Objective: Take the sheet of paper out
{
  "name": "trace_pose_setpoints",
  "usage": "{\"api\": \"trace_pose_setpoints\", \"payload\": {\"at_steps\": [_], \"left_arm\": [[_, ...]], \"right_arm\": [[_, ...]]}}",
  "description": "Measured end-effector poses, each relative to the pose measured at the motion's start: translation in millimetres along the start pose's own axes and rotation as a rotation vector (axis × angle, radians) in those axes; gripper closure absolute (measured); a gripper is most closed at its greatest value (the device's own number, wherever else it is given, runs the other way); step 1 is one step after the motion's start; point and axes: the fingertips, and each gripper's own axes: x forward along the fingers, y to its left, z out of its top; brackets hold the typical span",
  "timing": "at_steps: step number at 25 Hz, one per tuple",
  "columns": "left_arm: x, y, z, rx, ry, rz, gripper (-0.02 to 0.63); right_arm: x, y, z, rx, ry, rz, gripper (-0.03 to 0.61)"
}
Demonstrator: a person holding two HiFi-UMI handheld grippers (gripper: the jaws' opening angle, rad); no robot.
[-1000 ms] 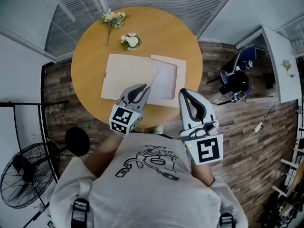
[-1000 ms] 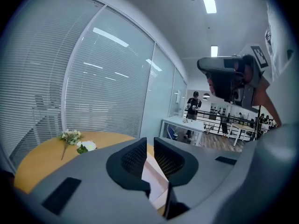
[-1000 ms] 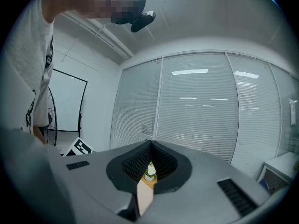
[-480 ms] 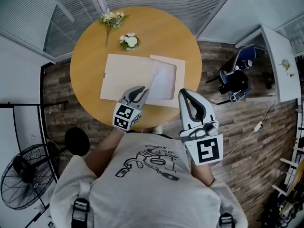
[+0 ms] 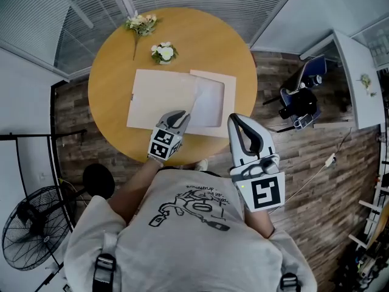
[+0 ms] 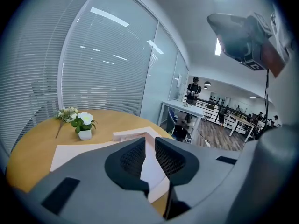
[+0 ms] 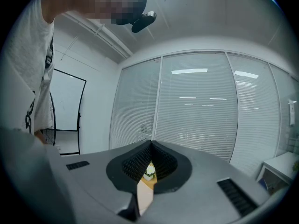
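A beige folder [image 5: 159, 99] lies open on the round wooden table [image 5: 109, 78]. A white sheet [image 5: 208, 104] rests on the folder's right half. My left gripper [image 5: 178, 119] hangs low over the folder's near edge, by the sheet's left border. Its jaws have just been opening, and in the left gripper view the left gripper [image 6: 149, 155] shows a gap. The white sheet [image 6: 153, 167] is visible through that gap, and neither pad presses on anything. My right gripper [image 5: 241, 129] is held level off the table's near right edge, fingertips together and holding nothing.
A small potted flower [image 5: 163, 52] and a loose flower sprig [image 5: 140, 23] sit at the table's far side. A floor fan [image 5: 33, 224] stands at the left. At the right are a chair with a bag [image 5: 302, 102] and a white desk [image 5: 358, 72]. Blinds line the far wall.
My left gripper has sunk toward the table at the folder's near edge, and its jaws stand wider apart. The right gripper, folder and sheet have not moved.
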Motion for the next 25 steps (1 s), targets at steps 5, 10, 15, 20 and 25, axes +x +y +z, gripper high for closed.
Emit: {"api": "trace_pose_setpoints", "payload": {"at_steps": [5, 10, 15, 20, 25], "left_arm": [[15.4, 5.0, -21.1, 0.007, 0.047, 0.003, 0.537], [27.4, 15.0, -38.6, -0.007, 0.082, 0.013, 0.528], [41.8, 23.3, -59.3, -0.013, 0.130, 0.012, 0.520], [55.8, 31.0, -75.1, -0.022, 0.176, 0.007, 0.520], [67.2, 36.0, -95.4, -0.044, 0.221, -0.002, 0.520]], "right_arm": [[1.6, -1.9, -2.3, 0.005, 0.002, 0.001, 0.571], [3.0, -2.8, -3.3, 0.012, 0.001, -0.003, 0.571], [2.6, -4.3, -5.5, 0.018, 0.001, -0.009, 0.571], [5.0, -8.1, -4.7, 0.022, 0.003, -0.012, 0.571], [4.3, -10.6, -6.9, 0.024, 0.007, -0.018, 0.571]]}}
